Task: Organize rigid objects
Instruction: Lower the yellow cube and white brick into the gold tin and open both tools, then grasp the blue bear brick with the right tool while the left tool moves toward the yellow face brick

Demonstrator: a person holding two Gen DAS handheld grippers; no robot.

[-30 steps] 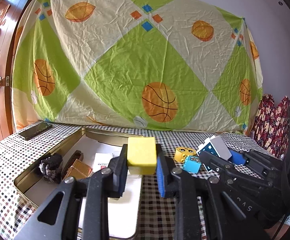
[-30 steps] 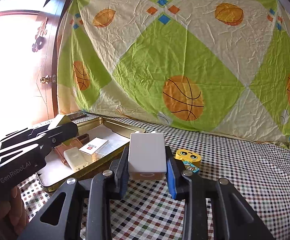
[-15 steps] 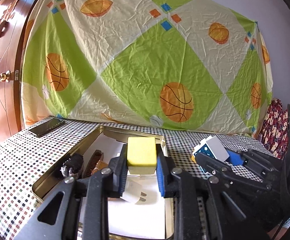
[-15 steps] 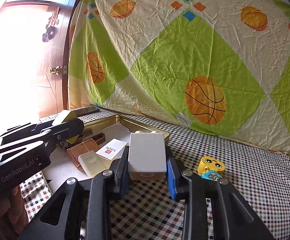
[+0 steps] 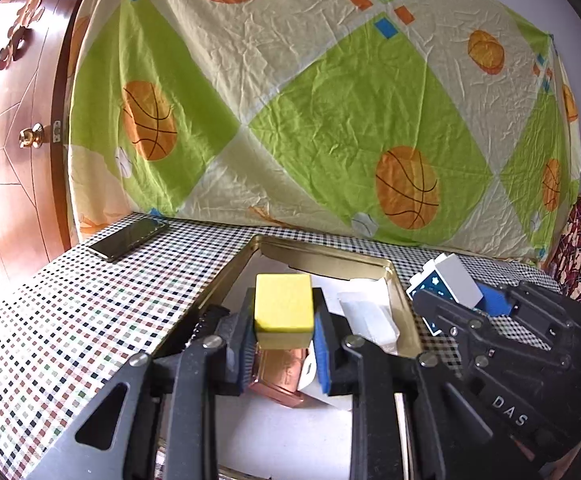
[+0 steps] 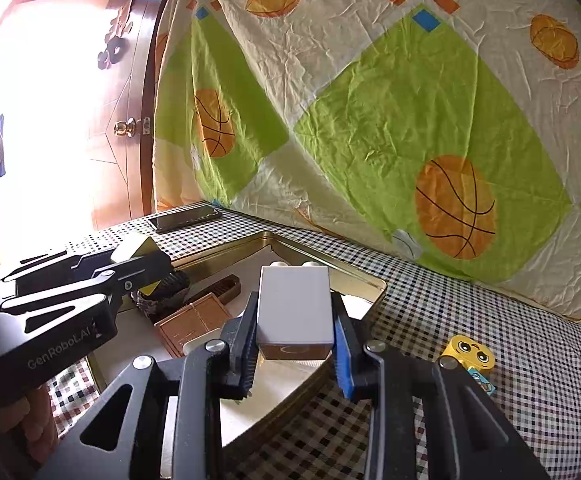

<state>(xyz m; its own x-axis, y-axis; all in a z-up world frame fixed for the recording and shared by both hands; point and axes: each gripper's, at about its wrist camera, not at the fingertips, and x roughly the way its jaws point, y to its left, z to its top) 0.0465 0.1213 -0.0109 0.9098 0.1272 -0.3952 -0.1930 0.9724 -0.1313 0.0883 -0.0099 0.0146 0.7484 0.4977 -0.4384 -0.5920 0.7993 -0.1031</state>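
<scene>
My left gripper point(image 5: 282, 340) is shut on a yellow block point(image 5: 283, 307) and hangs over the gold metal tin point(image 5: 346, 265). My right gripper point(image 6: 294, 344) is shut on a white block point(image 6: 295, 308) with two studs, above the tin's near right corner point(image 6: 372, 286). In the left wrist view the right gripper point(image 5: 456, 300) shows at the right with the white block point(image 5: 456, 282). In the right wrist view the left gripper point(image 6: 138, 268) shows at the left over the tin. Inside the tin lie a copper-coloured plate point(image 6: 192, 322), a brown comb-like piece point(image 6: 220, 286) and white items point(image 5: 366, 316).
A yellow face block point(image 6: 468, 352) on a small blue block point(image 6: 480, 380) sits on the checked tablecloth point(image 6: 490, 320) right of the tin. A dark phone point(image 5: 128, 238) lies at the far left. A patterned sheet point(image 5: 330, 100) hangs behind; a wooden door point(image 5: 14, 120) stands at the left.
Both grippers have moved left with their blocks, from beside the tin to over it. The yellow face block has slid out of the left wrist view.
</scene>
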